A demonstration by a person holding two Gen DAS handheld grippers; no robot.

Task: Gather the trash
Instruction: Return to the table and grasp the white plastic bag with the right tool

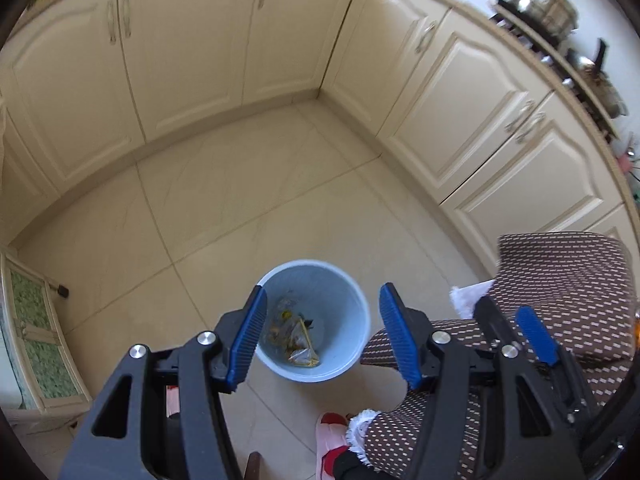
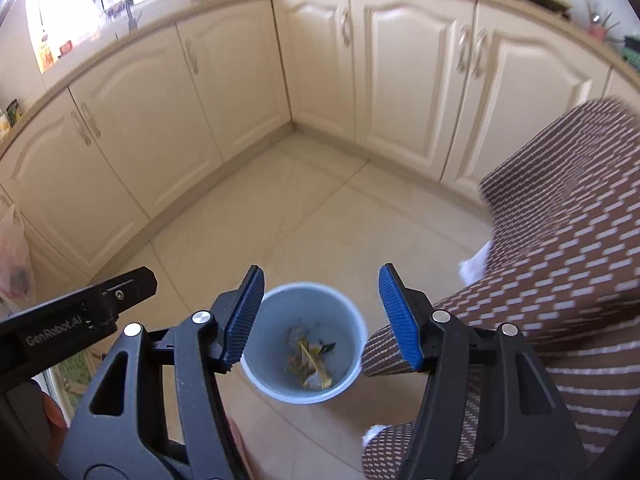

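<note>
A light blue trash bin (image 1: 344, 300) stands on the tiled kitchen floor, below and between the fingers of both grippers; it also shows in the right wrist view (image 2: 344, 312). Crumpled wrappers and scraps (image 1: 298, 338) lie at its bottom, also seen in the right wrist view (image 2: 310, 358). My left gripper (image 1: 322, 338) is open and empty above the bin. My right gripper (image 2: 320, 316) is open and empty above the bin too; one of its blue fingers (image 1: 536, 334) shows at the right of the left wrist view. The left gripper's body (image 2: 80, 312) shows at the left of the right wrist view.
Cream cabinets (image 1: 180, 52) line the corner behind the bin. The person's brown patterned sleeve and clothing (image 2: 560, 240) fill the right side, and a red and pink slipper (image 1: 332, 440) is near the bin. Pots (image 1: 548, 0) sit on the stove. A plastic bag (image 2: 14, 256) hangs at left.
</note>
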